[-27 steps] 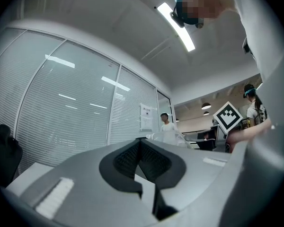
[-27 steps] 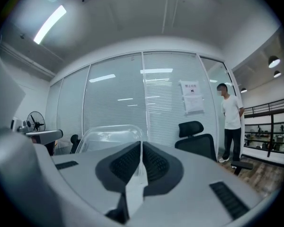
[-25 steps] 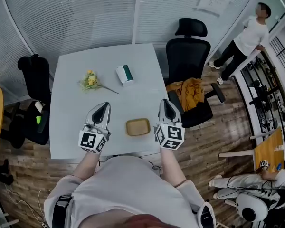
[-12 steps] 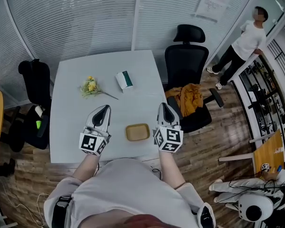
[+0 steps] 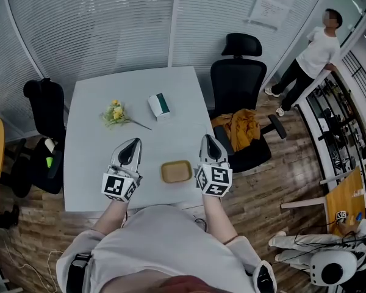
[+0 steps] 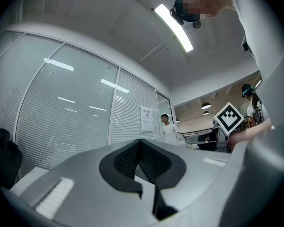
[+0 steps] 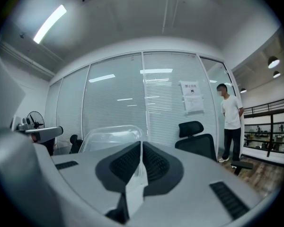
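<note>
a: head view first. our left gripper (image 5: pixel 132 144) and right gripper (image 5: pixel 208 140) hover over the near edge of the desk (image 5: pixel 91 139). the small tan tray (image 5: pixel 176 171) lies on it between them, touched by neither.
b: since a second ago the right one has drifted a little towards the tray, and the left has barely moved. the flowers (image 5: pixel 115 111) and box (image 5: pixel 159 104) lie well beyond.
a: left gripper view: we see the jaws pressed together with nothing in them, aimed up at the glass wall (image 6: pixel 61 112).
b: right gripper view: the same, closed and empty, with the chair (image 7: pixel 196 145) ahead as before.
</note>
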`<act>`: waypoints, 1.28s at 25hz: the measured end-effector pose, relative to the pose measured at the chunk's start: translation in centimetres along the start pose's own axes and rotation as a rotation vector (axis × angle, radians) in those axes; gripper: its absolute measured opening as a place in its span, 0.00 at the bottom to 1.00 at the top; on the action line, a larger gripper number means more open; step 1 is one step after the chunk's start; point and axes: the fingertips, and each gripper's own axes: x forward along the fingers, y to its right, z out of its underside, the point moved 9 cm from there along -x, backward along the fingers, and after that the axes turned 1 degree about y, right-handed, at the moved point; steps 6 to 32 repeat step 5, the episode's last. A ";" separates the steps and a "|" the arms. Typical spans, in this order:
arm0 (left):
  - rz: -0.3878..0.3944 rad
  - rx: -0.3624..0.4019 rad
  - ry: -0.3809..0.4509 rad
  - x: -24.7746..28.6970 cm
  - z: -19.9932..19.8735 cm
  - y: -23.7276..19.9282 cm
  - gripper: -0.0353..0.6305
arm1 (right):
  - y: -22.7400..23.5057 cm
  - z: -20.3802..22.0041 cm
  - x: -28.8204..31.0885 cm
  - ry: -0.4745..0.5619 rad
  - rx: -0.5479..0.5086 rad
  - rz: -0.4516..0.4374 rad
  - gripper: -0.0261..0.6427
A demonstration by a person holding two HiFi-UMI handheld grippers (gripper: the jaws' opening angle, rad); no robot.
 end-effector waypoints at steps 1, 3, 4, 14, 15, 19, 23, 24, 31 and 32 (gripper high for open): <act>0.001 -0.001 -0.001 0.0 -0.1 0.0 0.07 | 0.0 -0.1 0.0 0.000 -0.001 0.000 0.07; 0.002 -0.003 -0.002 0.1 -0.2 0.1 0.07 | 0.0 -0.3 -0.1 0.002 -0.004 0.000 0.07; 0.002 -0.004 -0.002 0.1 -0.2 0.1 0.07 | -0.1 -0.4 -0.1 0.004 -0.007 -0.001 0.07; 0.002 -0.005 -0.002 0.1 -0.2 0.1 0.07 | -0.1 -0.5 -0.2 0.006 -0.010 -0.002 0.07; 0.002 -0.005 -0.002 0.1 -0.2 0.1 0.07 | -0.1 -0.5 -0.2 0.006 -0.010 -0.002 0.07; 0.002 -0.005 -0.002 0.1 -0.2 0.1 0.07 | -0.1 -0.5 -0.2 0.006 -0.010 -0.002 0.07; 0.002 -0.005 -0.002 0.1 -0.2 0.1 0.07 | -0.1 -0.5 -0.2 0.006 -0.010 -0.002 0.07; 0.002 -0.005 -0.002 0.1 -0.2 0.1 0.07 | -0.1 -0.5 -0.2 0.006 -0.010 -0.002 0.07; 0.002 -0.005 -0.002 0.1 -0.2 0.1 0.07 | -0.1 -0.5 -0.2 0.006 -0.010 -0.002 0.07; 0.002 -0.005 -0.002 0.1 -0.2 0.1 0.07 | -0.1 -0.5 -0.2 0.006 -0.010 -0.002 0.07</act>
